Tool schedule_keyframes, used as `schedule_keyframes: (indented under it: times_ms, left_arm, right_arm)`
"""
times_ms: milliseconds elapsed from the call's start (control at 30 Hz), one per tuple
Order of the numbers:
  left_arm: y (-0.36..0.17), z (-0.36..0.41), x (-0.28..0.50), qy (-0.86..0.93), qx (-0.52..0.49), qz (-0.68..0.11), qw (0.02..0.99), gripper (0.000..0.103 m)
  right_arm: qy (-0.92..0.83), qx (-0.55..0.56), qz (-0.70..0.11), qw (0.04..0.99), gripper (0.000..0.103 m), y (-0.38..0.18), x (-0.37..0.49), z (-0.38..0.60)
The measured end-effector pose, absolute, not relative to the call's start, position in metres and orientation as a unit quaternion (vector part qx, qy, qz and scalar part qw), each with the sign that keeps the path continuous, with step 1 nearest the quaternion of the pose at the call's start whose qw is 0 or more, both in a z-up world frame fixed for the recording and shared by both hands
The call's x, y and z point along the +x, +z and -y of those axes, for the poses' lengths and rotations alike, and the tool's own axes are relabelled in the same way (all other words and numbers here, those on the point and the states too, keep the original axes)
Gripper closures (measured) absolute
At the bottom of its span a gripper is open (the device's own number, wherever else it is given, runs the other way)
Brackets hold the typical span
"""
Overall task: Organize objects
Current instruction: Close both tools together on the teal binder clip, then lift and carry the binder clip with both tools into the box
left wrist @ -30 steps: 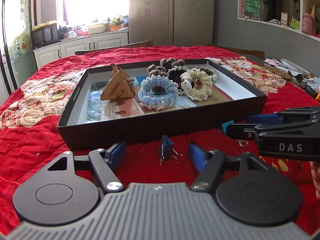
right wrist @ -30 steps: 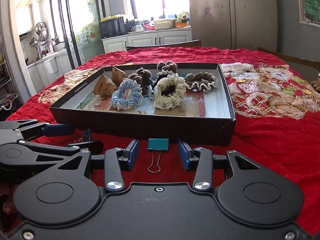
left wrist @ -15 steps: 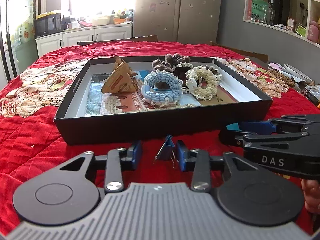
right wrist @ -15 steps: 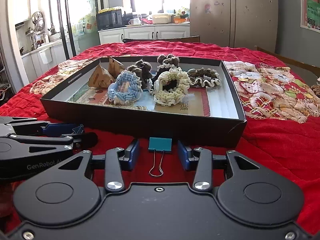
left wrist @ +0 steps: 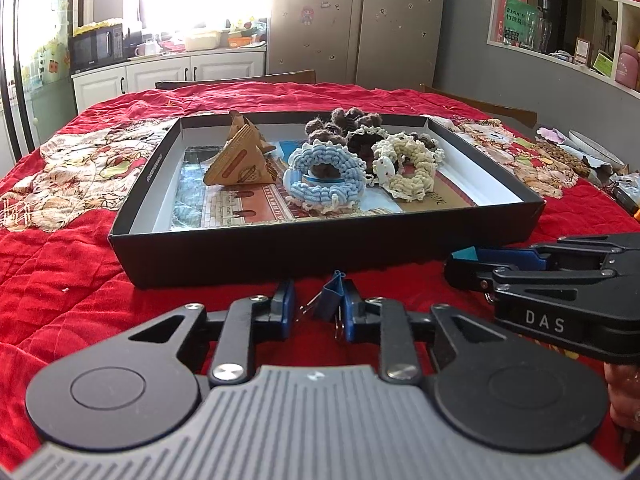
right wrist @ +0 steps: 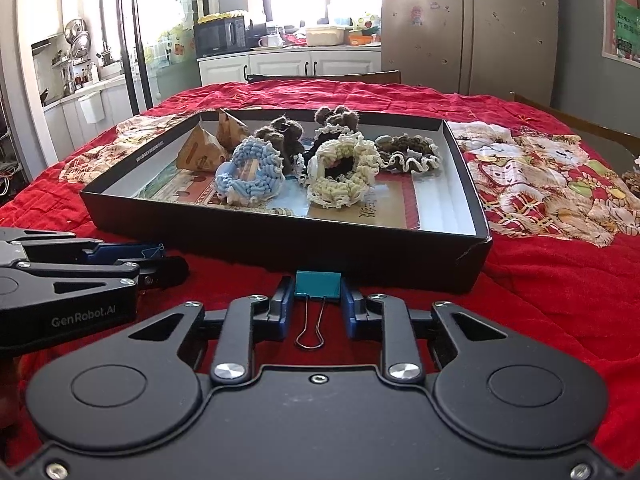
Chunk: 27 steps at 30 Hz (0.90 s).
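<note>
A small blue binder clip (left wrist: 330, 300) stands on the red cloth in front of the black box (left wrist: 320, 248). My left gripper (left wrist: 319, 306) is closing around it. The clip leans on the right pad, and a slim gap shows at the left pad. In the right wrist view a teal binder clip (right wrist: 318, 284) sits between the closing jaws of my right gripper (right wrist: 317, 300). Both pads touch its sides and its wire handle points back at me. Each gripper also shows from the side in the other's view: right gripper (left wrist: 456, 264), left gripper (right wrist: 168, 258).
The box (right wrist: 280, 240) holds crocheted scrunchies in light blue (left wrist: 324, 172), cream (left wrist: 408, 168) and brown, plus triangular cardboard packets (left wrist: 240, 160). Patterned cloths (left wrist: 72, 168) (right wrist: 540, 176) lie on either side of it. Clutter (left wrist: 580, 160) sits at the table's far right, and chair backs stand behind.
Both pairs of jaws have narrowed. The left ones came in from wide around the blue clip, which tipped toward the right finger. The right pads have come in onto the teal clip.
</note>
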<state>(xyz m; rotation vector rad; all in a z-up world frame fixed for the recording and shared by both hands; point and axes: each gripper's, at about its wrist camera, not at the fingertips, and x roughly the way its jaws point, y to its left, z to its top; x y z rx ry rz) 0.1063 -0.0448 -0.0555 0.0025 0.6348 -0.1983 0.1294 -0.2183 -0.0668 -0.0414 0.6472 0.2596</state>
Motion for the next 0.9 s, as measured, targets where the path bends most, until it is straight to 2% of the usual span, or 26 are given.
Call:
schedule_keyframes:
  times_ms: [433, 900]
  left_arm:
    - [-0.050, 0.042, 0.100, -0.106, -0.006, -0.311, 0.944, 0.077]
    - [-0.026, 0.037, 0.081, -0.117, 0.003, -0.275, 0.954, 0.076]
  right_arm:
    - [0.132, -0.035, -0.304, 0.943, 0.080, -0.061, 0.120, 0.216]
    - [0.152, -0.035, -0.268, 0.951, 0.080, -0.036, 0.100, 0.220]
